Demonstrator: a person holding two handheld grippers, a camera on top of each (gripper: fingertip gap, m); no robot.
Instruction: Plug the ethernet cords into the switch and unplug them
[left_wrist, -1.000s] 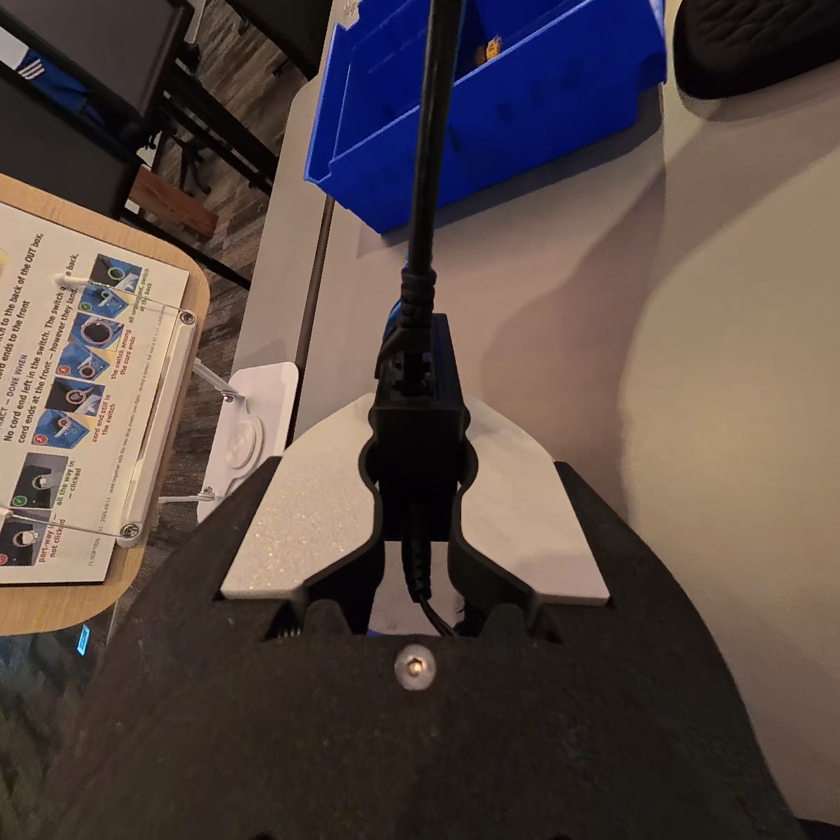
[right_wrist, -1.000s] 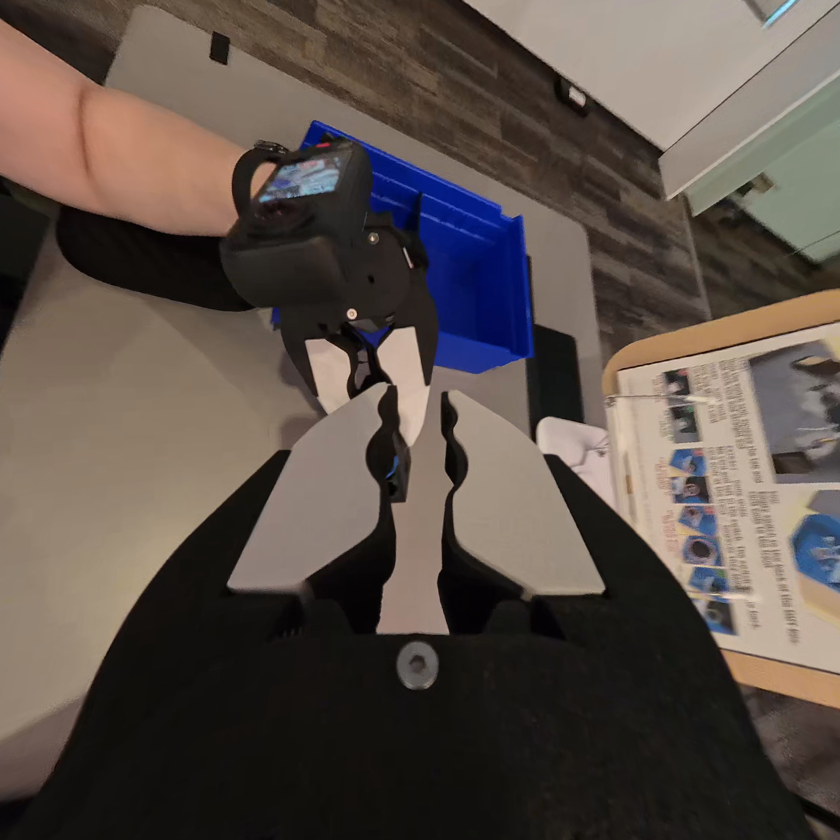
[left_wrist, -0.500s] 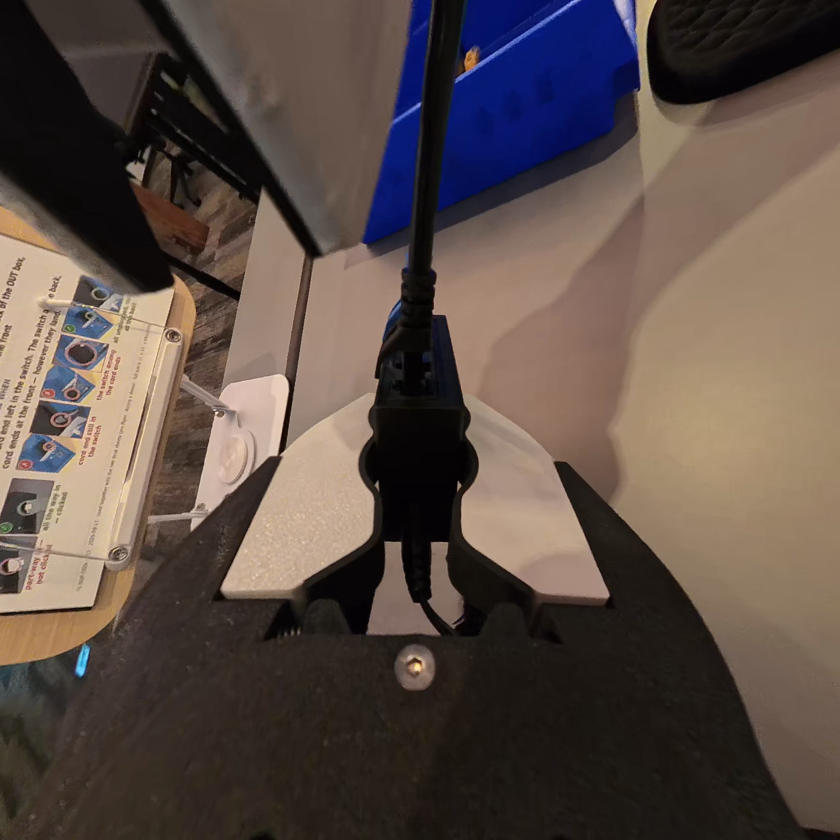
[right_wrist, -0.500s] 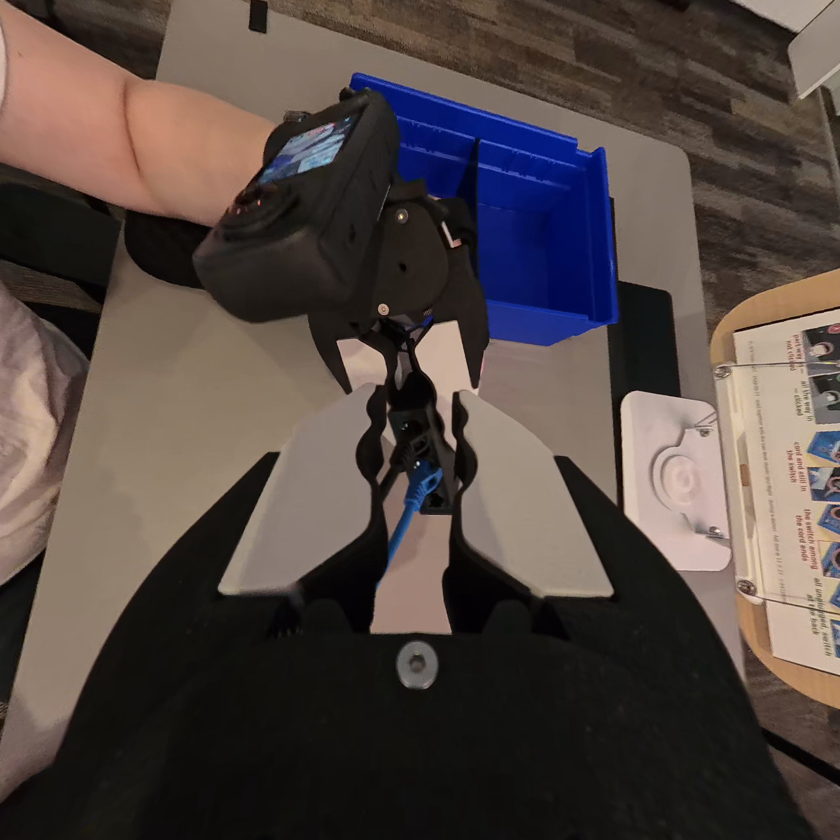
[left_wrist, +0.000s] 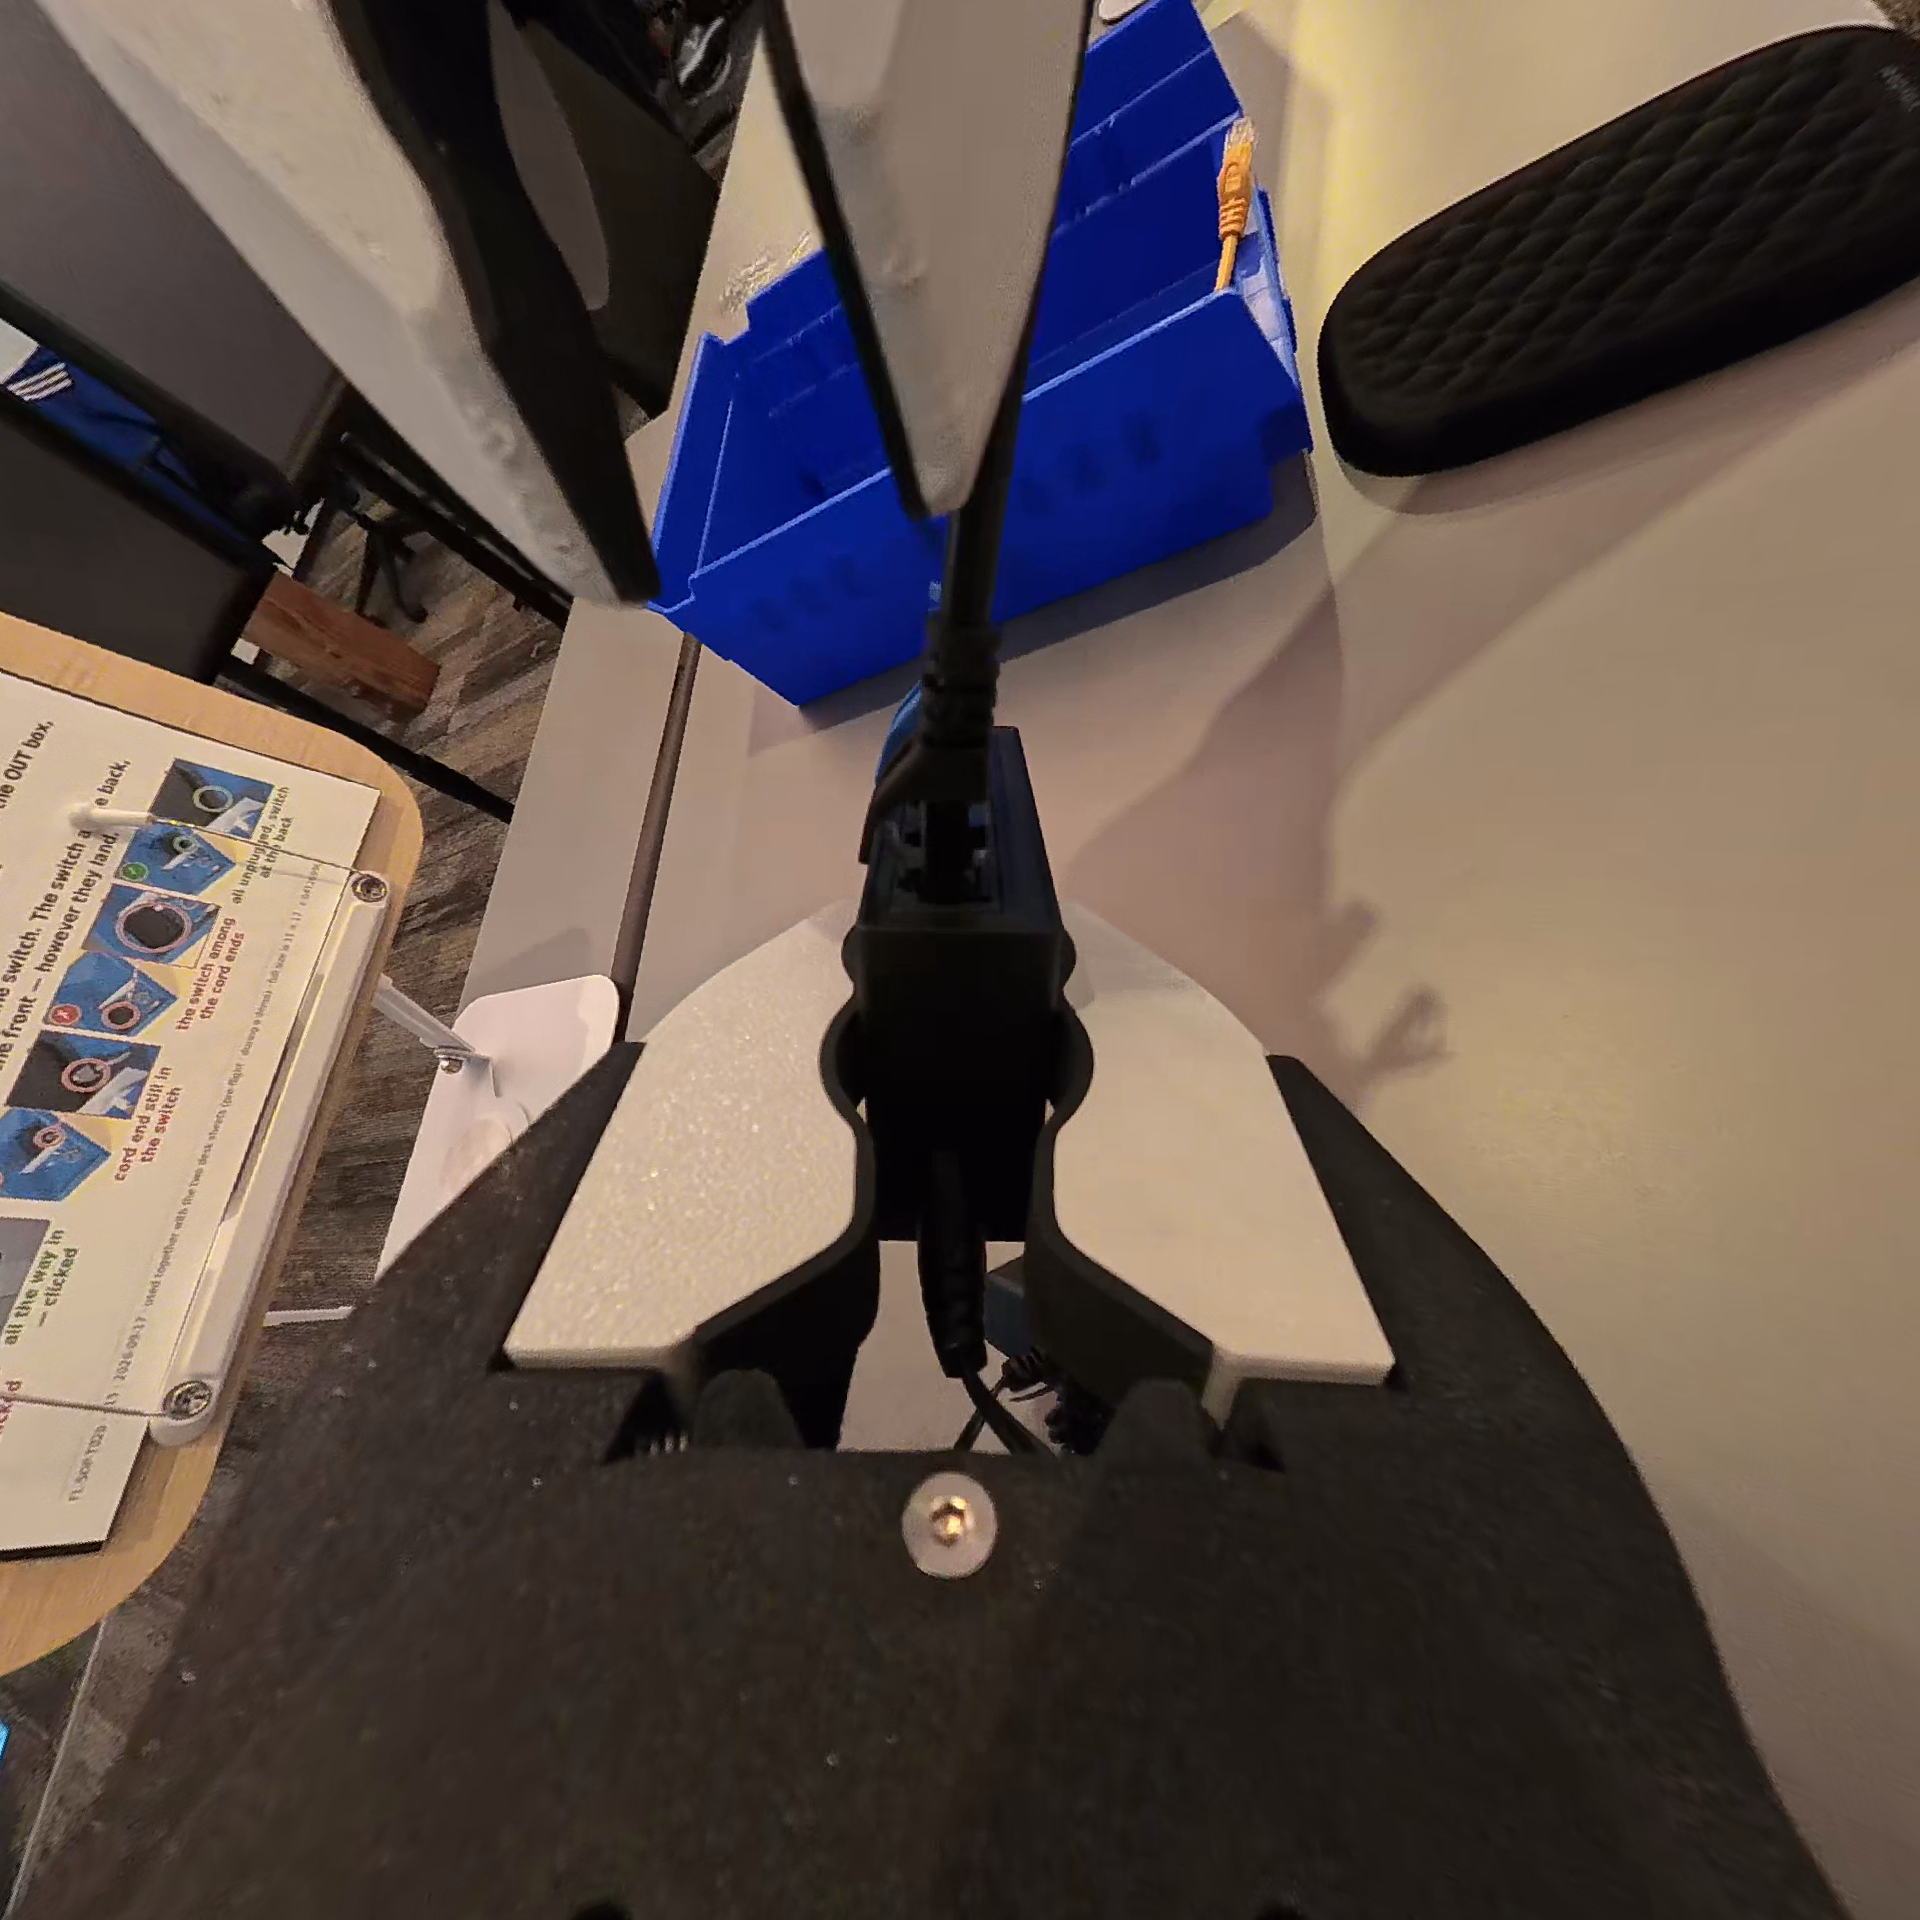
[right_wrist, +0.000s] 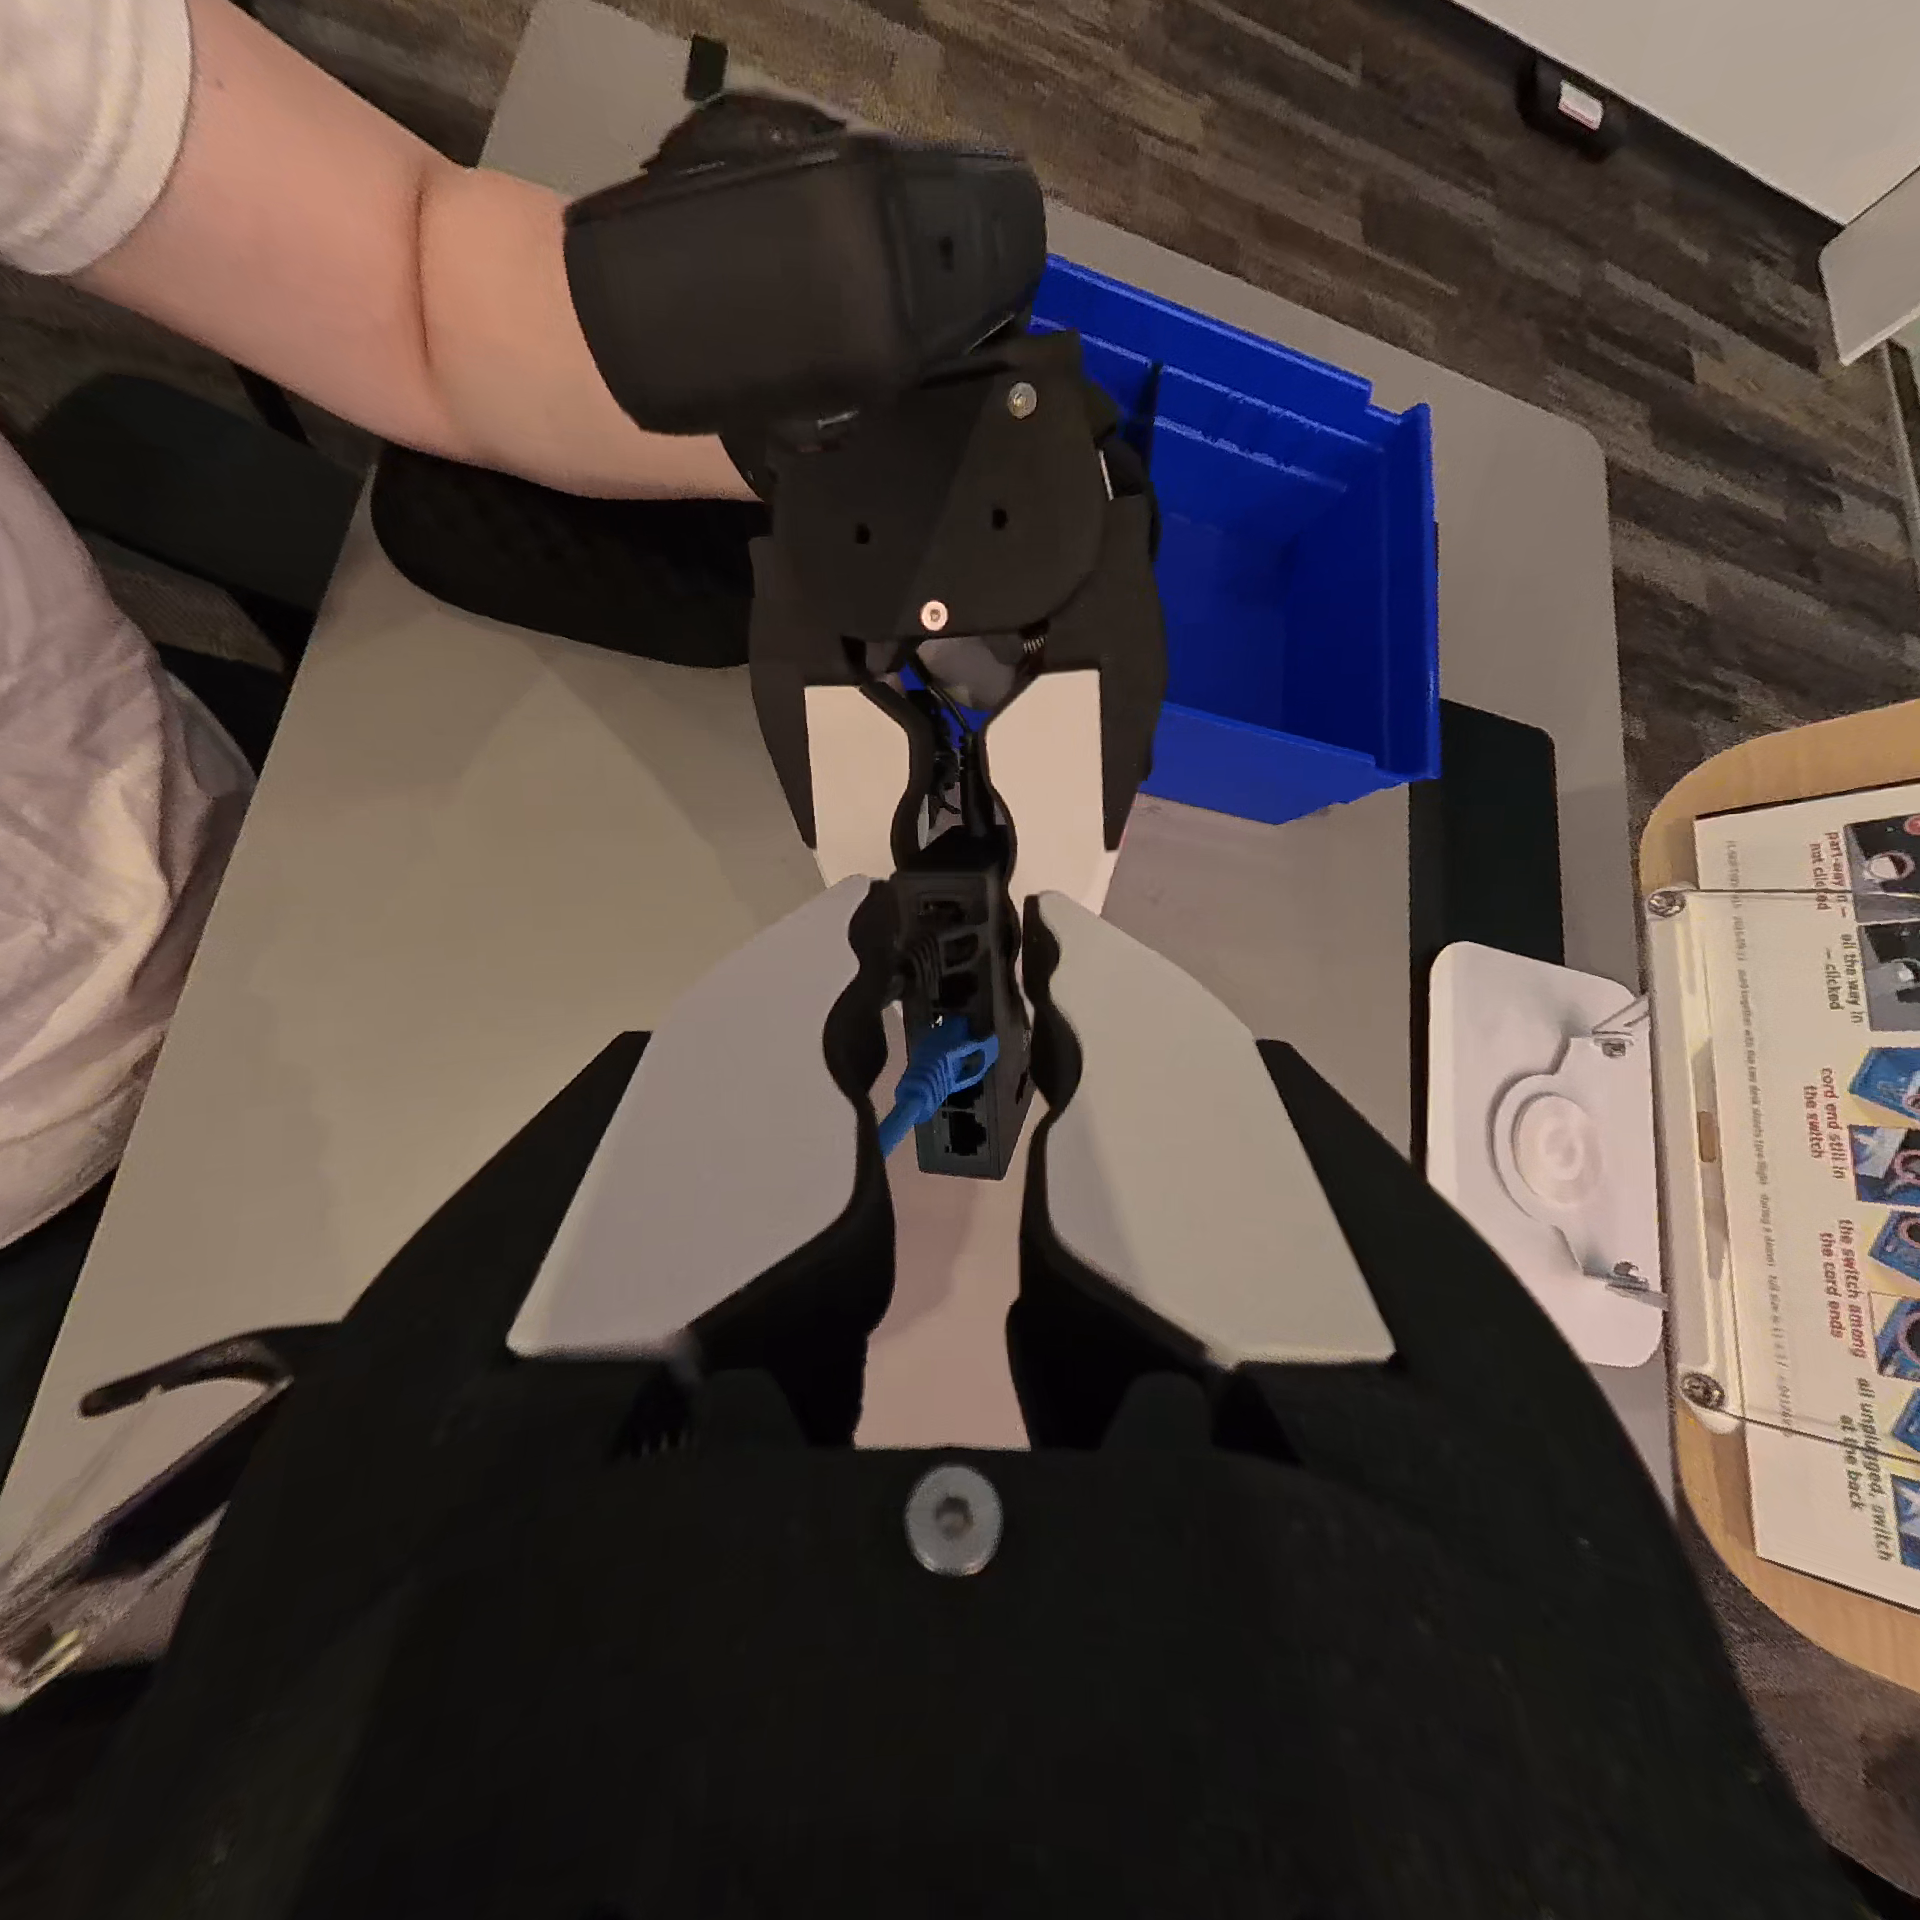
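Switch (left_wrist: 951, 1039) unbranded, clamped in left jaws, right jaws parted around it.

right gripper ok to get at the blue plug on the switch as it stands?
Probably yes. The right gripper is open and straddles the switch held by the left gripper; the blue plug sits between its fingers, with the black cord crowding alongside.

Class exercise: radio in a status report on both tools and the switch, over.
Left tool clamped on the black switch, held above the table. Right tool open, straddling the switch. Black cord and blue cord plugged in. Nothing in the way.
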